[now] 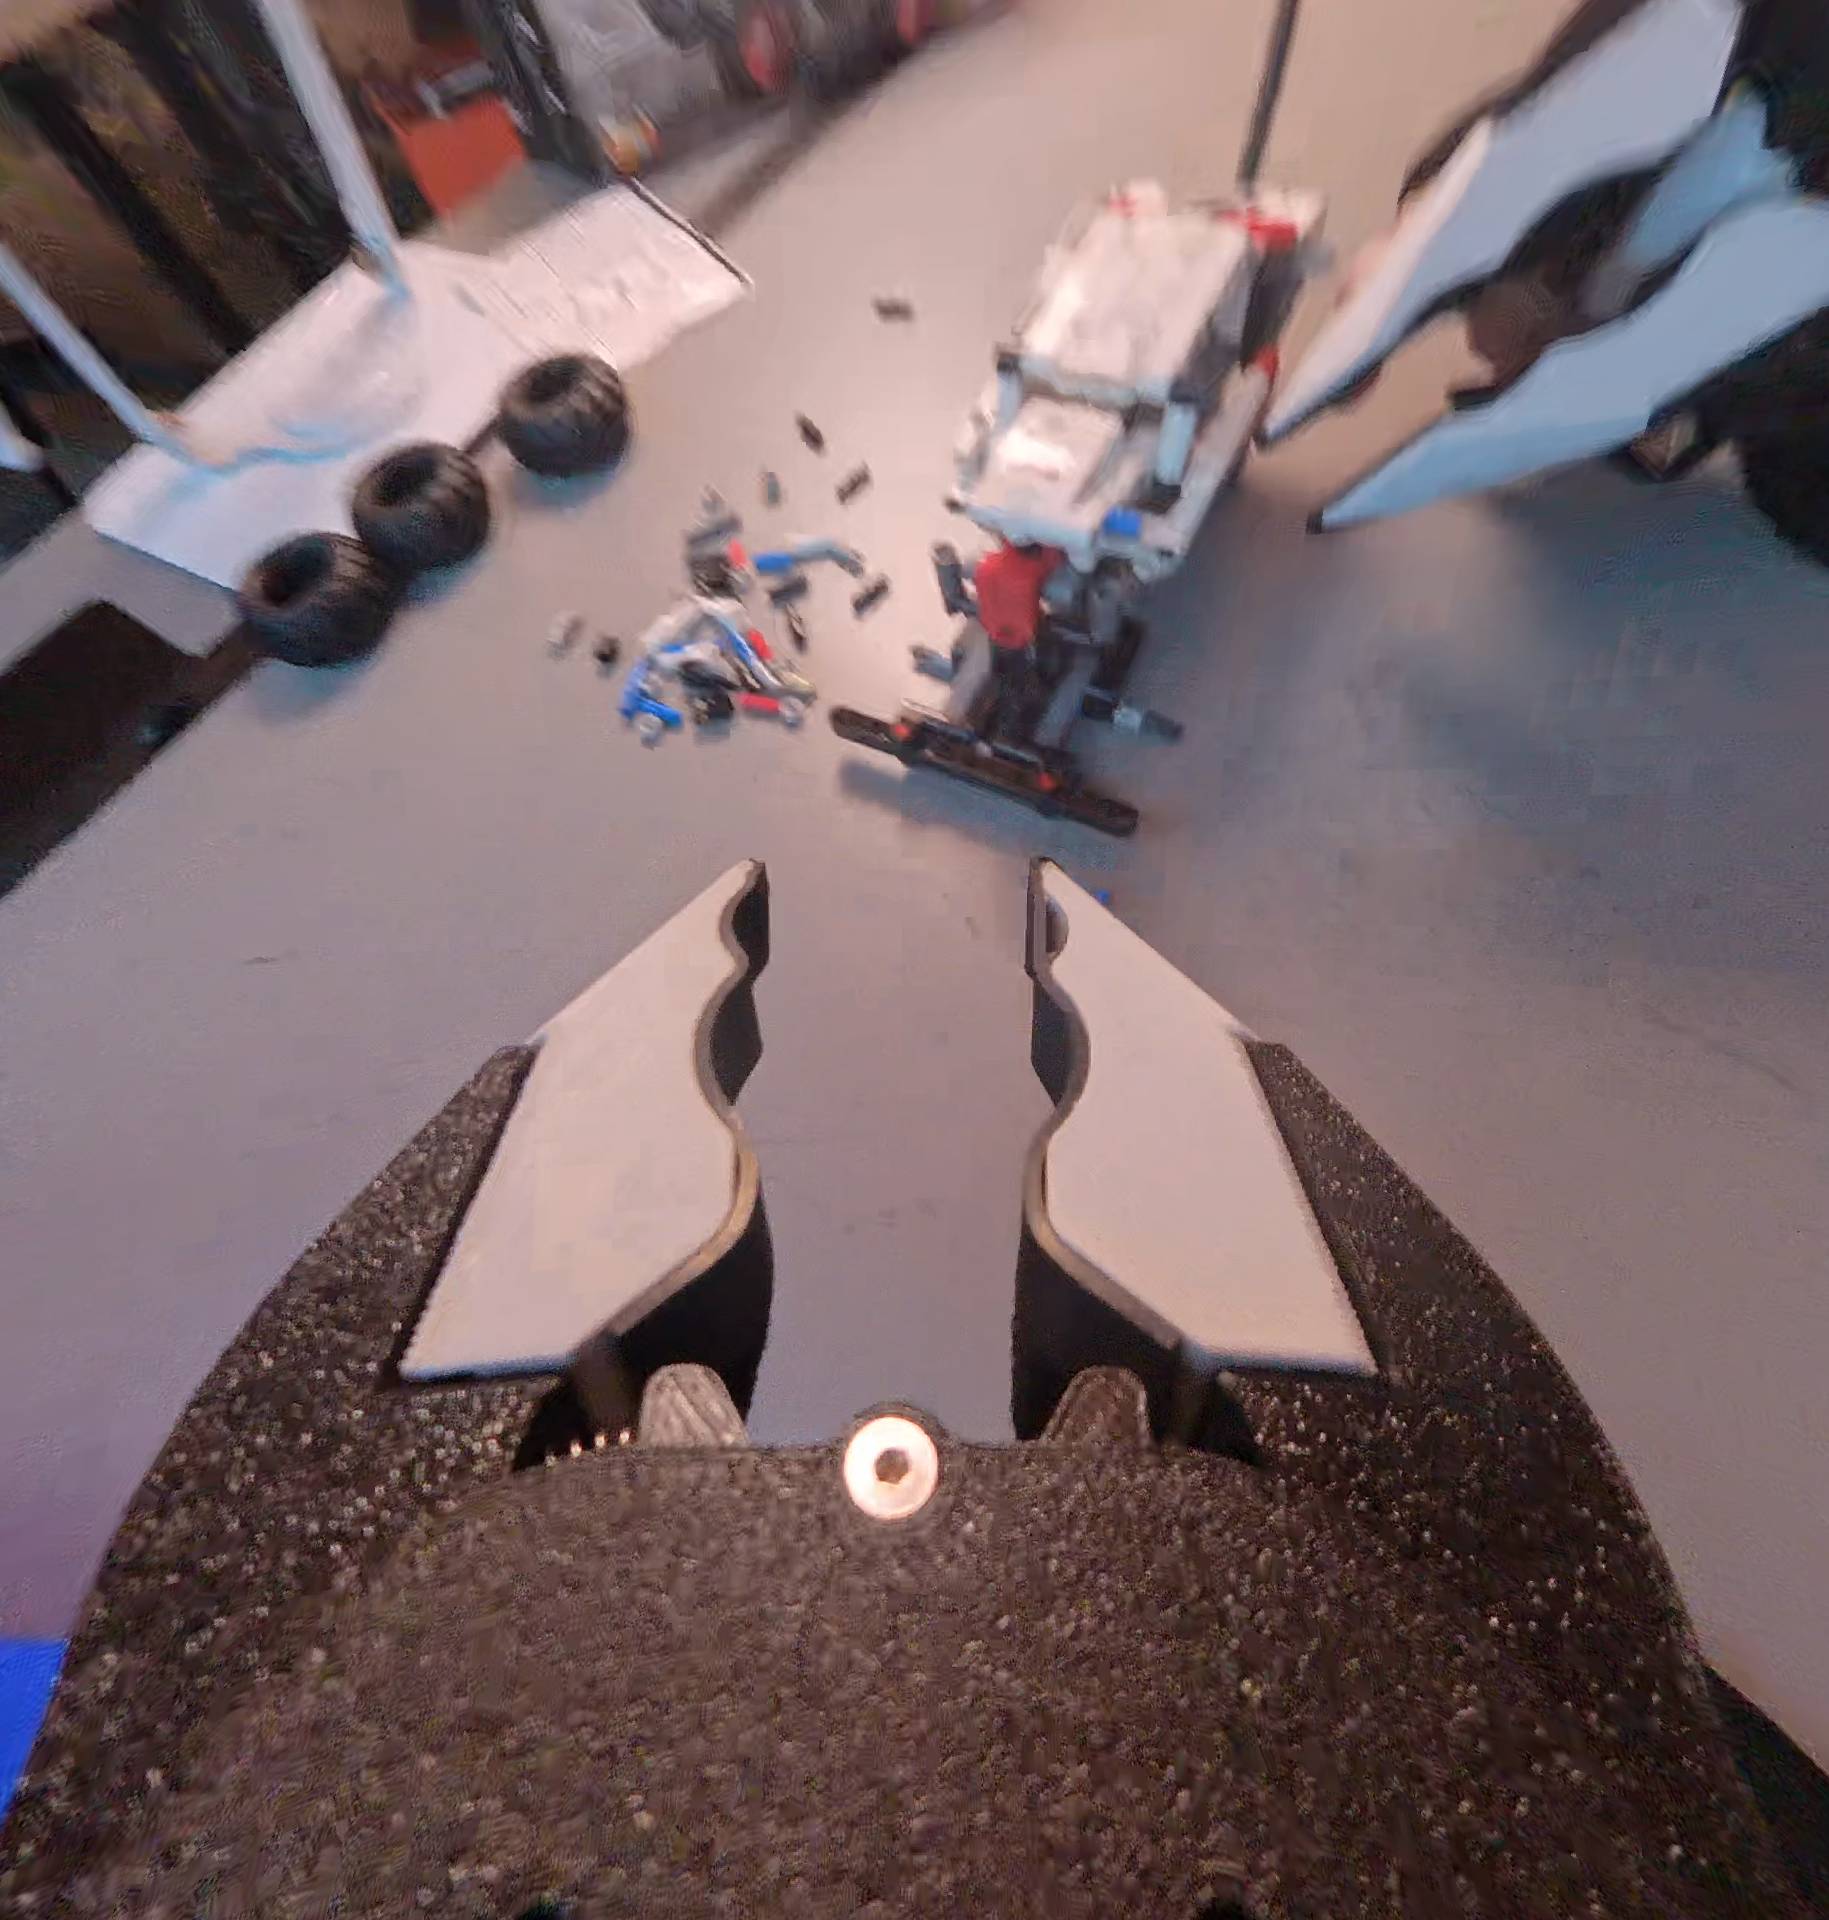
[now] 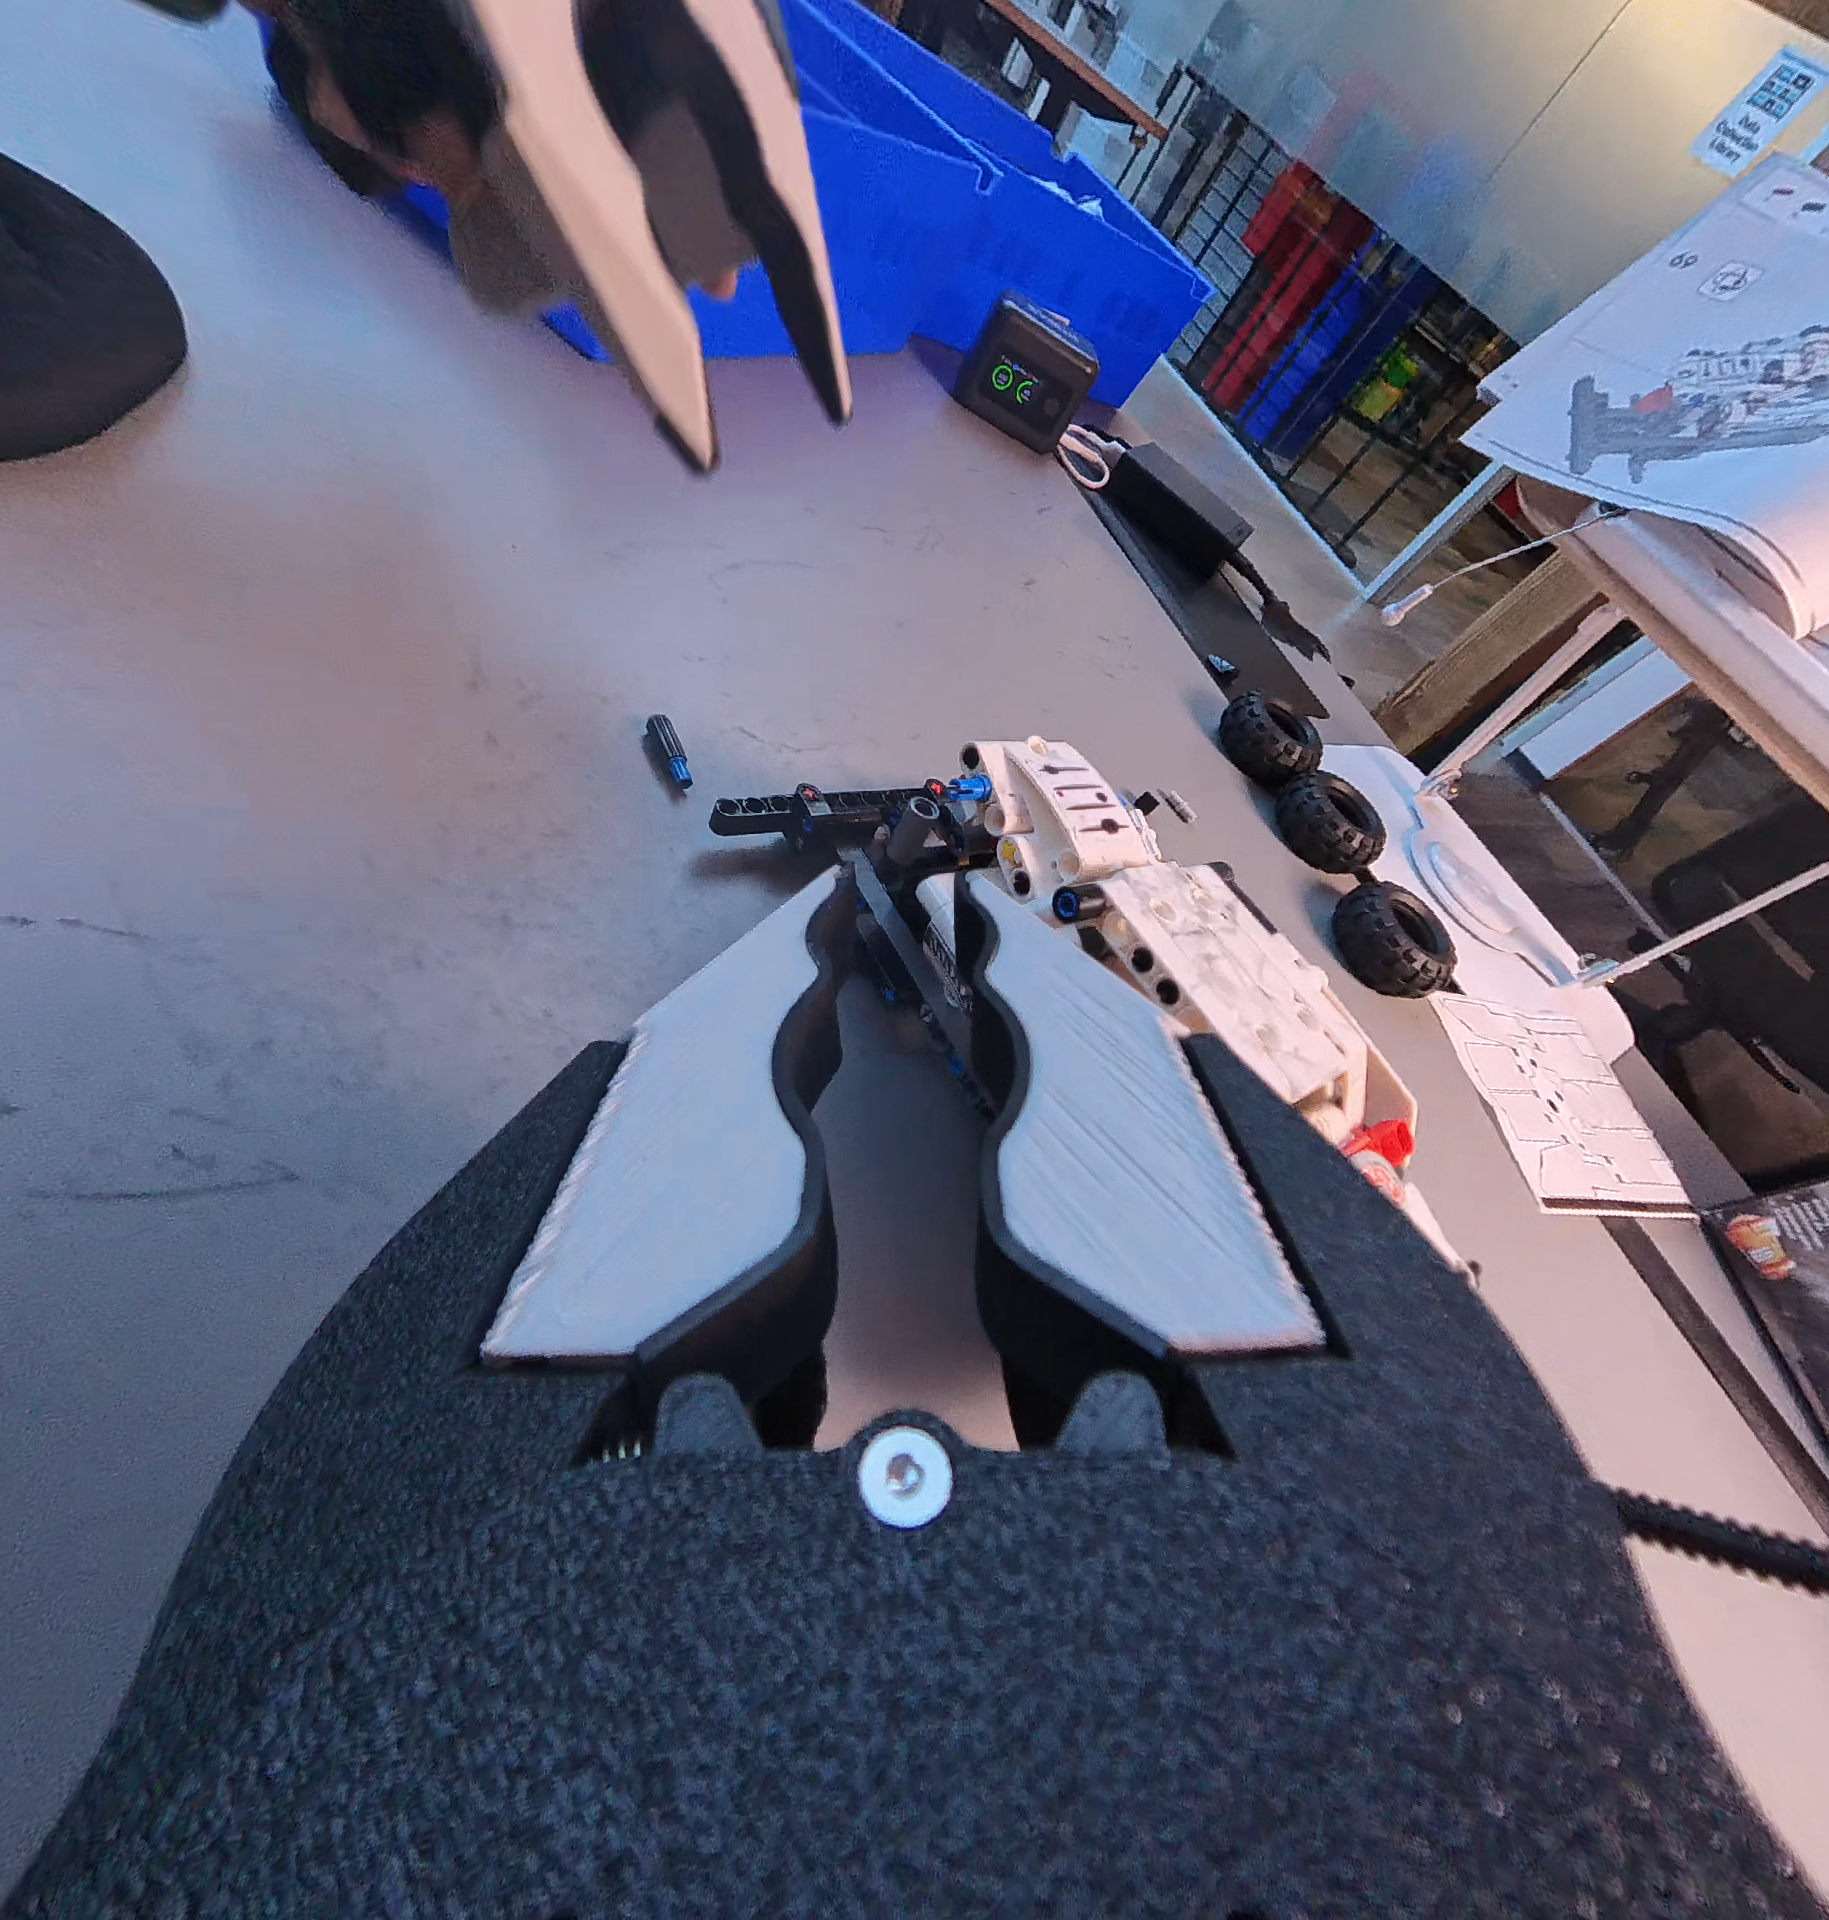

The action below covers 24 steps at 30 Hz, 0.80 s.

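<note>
Looking along my left gripper (image 1: 894, 883), I see its jaws standing wide and empty above the grey table (image 1: 370, 1039). Left of it sit three black tyres (image 1: 422, 506), then a scatter of small loose parts (image 1: 718, 644), then the white toy truck (image 1: 1107, 457) (blurred here). My right gripper (image 2: 905, 894) has its jaws narrowed about the truck's dark side beam (image 2: 894, 951); whether they grip it I cannot tell.
</note>
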### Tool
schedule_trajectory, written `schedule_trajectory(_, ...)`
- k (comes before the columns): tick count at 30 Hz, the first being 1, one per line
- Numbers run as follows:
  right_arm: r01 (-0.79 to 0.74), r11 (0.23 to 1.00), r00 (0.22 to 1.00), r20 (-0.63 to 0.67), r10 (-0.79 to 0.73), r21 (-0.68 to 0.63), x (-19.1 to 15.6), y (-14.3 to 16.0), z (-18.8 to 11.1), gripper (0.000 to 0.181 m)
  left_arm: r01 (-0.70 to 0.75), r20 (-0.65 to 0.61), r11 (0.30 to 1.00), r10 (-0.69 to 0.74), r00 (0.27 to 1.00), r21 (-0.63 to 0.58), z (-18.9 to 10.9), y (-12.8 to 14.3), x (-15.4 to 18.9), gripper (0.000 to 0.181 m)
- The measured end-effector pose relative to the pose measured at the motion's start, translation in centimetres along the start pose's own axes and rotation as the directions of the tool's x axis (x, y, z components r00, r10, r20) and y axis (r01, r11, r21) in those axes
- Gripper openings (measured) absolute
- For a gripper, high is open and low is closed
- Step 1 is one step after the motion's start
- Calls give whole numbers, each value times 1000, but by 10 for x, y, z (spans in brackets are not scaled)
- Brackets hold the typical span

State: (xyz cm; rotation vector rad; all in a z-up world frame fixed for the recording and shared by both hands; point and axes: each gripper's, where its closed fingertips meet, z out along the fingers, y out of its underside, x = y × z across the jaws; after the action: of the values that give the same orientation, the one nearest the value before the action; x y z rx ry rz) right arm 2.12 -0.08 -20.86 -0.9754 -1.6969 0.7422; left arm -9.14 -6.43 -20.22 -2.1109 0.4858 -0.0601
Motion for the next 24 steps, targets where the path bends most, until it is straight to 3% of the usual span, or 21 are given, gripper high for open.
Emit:
schedule_trajectory(2, 5, 1000, 1000, -6, -5, -7, 0, 4, 0, 17, -49, -103, 993, 38, 994, -111, 33, 23, 24, 48)
schedule_trajectory(5, 5, 1000, 1000, -7, -5, -18, 0, 8, 1, 17, -59, -203, 980, 19, 979, -191, 56, 44, 45, 43)
schedule_trajectory(10, -16, 1000, 1000, 15, 16, -12, -3, 7, 4, 16, -47, -245, 982, 0, 969, -185, 57, 49, 55, 7)
schedule_trajectory(12, -34, 999, 999, 41, 34, -2, -8, 5, 5, 16, -63, -245, 981, 15, 969, -186, 56, 49, 55, 7)
schedule_trajectory(15, -51, 997, 991, 130, 42, 64, -25, -8, 2, 16, -119, -316, 992, 102, 943, -34, 49, 27, 78, 6)
schedule_trajectory(19, -103, 983, 951, 305, 54, 149, -56, -31, -8, 16, -311, -246, 932, 351, 903, 187, 34, -10, 105, 6)
schedule_trajectory(24, -104, 984, 938, 343, 49, 145, -65, -31, -8, 6, -453, -136, 856, 494, 859, 248, 26, -28, 121, 6)
